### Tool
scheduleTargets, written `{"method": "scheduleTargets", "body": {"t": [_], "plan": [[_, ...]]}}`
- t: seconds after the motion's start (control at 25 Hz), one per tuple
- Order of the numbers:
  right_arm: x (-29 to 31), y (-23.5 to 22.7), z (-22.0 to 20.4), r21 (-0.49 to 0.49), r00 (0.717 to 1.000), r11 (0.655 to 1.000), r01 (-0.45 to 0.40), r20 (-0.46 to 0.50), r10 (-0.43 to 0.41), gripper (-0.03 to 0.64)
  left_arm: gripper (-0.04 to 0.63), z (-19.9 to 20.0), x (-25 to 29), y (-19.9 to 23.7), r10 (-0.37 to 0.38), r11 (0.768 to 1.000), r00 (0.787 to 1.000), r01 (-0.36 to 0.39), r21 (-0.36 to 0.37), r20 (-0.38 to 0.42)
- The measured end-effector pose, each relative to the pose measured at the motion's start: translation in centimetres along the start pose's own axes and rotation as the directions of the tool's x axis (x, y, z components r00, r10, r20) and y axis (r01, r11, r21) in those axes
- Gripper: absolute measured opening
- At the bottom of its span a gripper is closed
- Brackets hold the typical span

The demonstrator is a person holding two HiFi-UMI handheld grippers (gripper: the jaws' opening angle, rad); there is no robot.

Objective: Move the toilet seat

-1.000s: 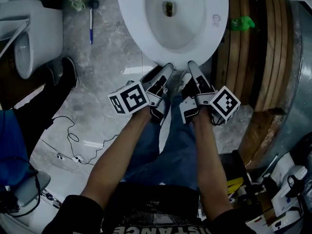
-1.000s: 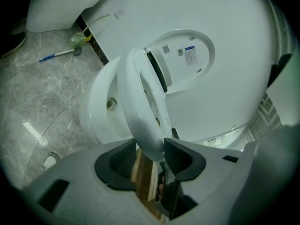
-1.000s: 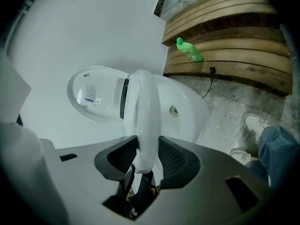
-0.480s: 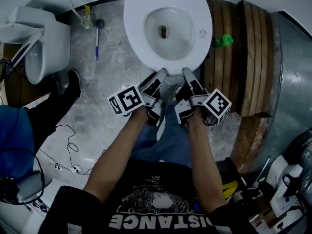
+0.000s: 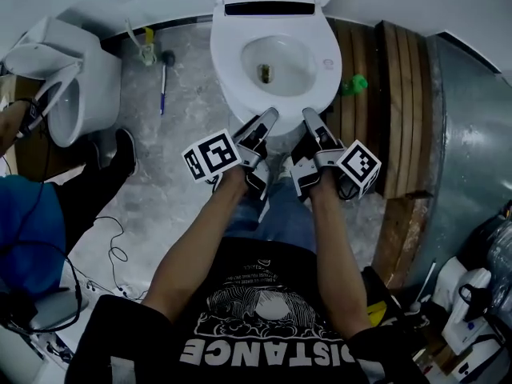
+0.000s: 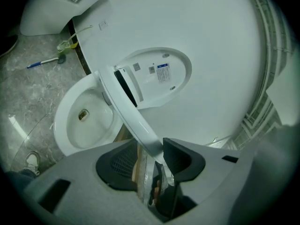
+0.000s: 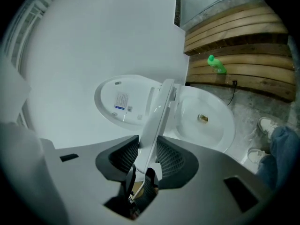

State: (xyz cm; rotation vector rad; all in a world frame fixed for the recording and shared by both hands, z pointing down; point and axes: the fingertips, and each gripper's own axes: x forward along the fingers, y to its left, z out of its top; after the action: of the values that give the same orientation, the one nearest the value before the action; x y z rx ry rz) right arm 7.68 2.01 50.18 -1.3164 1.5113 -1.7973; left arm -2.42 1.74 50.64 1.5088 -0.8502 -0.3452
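The white toilet seat [image 5: 288, 112] is tilted up off the bowl [image 5: 276, 62], and both grippers hold its front rim. My left gripper [image 5: 270, 117] is shut on the rim left of centre, and my right gripper [image 5: 309, 115] is shut on it right of centre. In the left gripper view the seat [image 6: 126, 111] runs edge-on into the left gripper [image 6: 151, 146]; its jaws have just been closing on it. In the right gripper view the seat [image 7: 157, 111] stands between the jaws of the right gripper [image 7: 147, 146], which also closed further. The lid [image 6: 154, 76] leans open against the wall.
A second white fixture [image 5: 72, 78] stands at the left, with a brush and a pen [image 5: 162, 78] on the grey floor beside it. A green bottle [image 5: 352, 84] lies by the wooden slats [image 5: 400, 94]. A bystander's dark shoe [image 5: 124, 146] and cables [image 5: 112, 246] are at the left.
Both grippers have risen together with the front of the seat. The seat has swung up from the bowl, and the head view now reaches the open lid.
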Motion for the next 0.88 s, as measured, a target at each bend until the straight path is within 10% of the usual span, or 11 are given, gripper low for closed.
{"method": "scheduleTargets", "body": {"t": [0.88], "plan": [[2.1,11.6,3.7,-0.114,0.992,0.986,-0.117,0.039,0.122,0.109,0.169,7.1,1.6,-9.9,-0.111,0.990,0.993,0.108,0.090,0.033]]}}
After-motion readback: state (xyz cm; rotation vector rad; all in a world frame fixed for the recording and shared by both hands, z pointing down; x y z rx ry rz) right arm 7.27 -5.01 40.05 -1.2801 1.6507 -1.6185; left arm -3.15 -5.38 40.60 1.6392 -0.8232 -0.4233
